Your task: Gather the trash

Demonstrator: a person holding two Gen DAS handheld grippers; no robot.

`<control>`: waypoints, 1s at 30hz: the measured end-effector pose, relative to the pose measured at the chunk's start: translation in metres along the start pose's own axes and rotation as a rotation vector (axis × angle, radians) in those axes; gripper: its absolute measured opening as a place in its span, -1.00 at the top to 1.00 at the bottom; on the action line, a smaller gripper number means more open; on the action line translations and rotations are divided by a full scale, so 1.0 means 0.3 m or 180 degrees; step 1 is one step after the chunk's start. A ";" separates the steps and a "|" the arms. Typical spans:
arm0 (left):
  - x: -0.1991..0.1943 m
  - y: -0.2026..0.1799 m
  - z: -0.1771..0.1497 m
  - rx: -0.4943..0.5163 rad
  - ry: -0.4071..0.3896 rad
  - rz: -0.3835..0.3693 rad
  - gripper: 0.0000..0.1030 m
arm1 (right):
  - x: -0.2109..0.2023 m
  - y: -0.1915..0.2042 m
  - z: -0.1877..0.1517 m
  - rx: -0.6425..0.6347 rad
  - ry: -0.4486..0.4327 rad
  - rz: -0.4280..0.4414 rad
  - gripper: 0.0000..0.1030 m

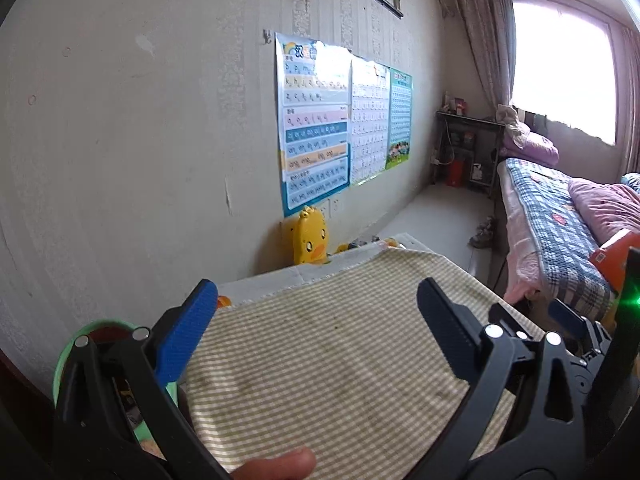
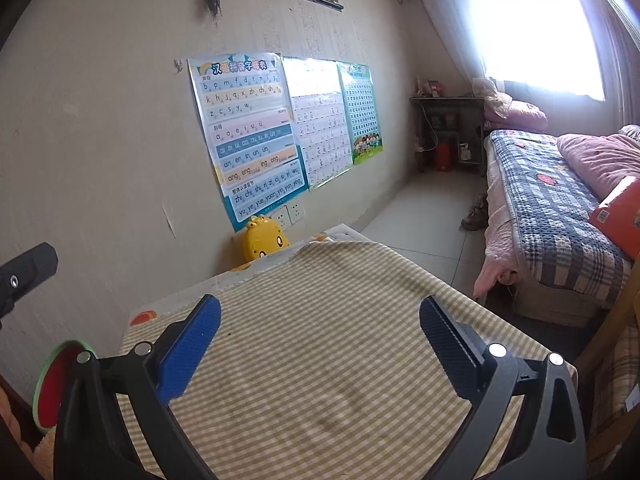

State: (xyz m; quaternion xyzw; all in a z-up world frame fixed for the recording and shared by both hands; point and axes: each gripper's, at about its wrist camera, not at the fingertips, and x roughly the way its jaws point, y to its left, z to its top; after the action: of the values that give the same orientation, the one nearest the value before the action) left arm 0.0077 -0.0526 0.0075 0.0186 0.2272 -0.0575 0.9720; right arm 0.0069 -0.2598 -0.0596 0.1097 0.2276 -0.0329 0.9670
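Note:
My left gripper [image 1: 316, 312] is open and empty above a table covered with a yellow checked cloth [image 1: 340, 360]. My right gripper [image 2: 320, 320] is open and empty above the same cloth [image 2: 320, 360]; it also shows at the right edge of the left wrist view [image 1: 568, 320]. A green-rimmed bin with a red inside [image 1: 100, 332] stands at the table's left side, and shows in the right wrist view [image 2: 56, 384]. An orange packet [image 2: 620, 216] lies on the bed [image 2: 552, 216]. No loose trash shows on the cloth.
A yellow duck toy [image 1: 308, 240] stands at the table's far edge against the wall. Posters [image 2: 248, 136] hang on the wall. A pink blanket [image 2: 600, 160] lies on the bed. A dark shelf [image 2: 448, 132] stands by the window. Shoes [image 2: 476, 212] lie on the floor.

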 end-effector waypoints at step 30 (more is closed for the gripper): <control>0.068 0.061 -0.058 -0.0205 0.0380 0.0055 -0.90 | 0.090 -0.007 -0.057 -0.0044 0.0321 -0.0251 -0.86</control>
State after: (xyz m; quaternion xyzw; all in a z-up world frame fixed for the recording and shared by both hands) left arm 0.0203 -0.0355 -0.0170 -0.0073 0.2864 -0.0406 0.9572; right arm 0.0234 -0.2583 -0.0870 0.0954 0.2804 -0.0638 0.9530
